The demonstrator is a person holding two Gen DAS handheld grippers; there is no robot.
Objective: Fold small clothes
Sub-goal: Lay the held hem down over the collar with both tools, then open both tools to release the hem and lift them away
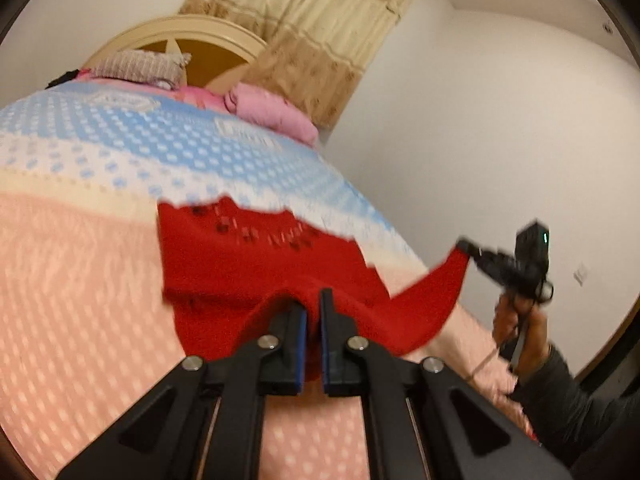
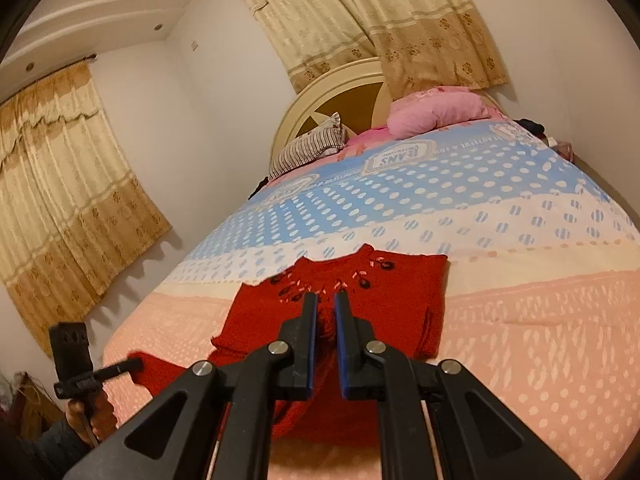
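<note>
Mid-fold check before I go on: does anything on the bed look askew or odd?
Nothing is damaged or spilled. The red sweater lies unevenly: its near edge is lifted off the bedspread, pinched by both the left gripper and the right gripper, and bunched between them.

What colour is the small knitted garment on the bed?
Red knitted garment, with dark embroidered motifs near the neckline; clearest in the right wrist view.

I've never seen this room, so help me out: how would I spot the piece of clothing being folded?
Find the big bed with the pink, white and blue dotted bedspread. On its pink near end lies a small red knitted sweater. It is the only red thing there, with dark flower embroidery around its neck, unlike the pink pillow at the headboard.
</note>
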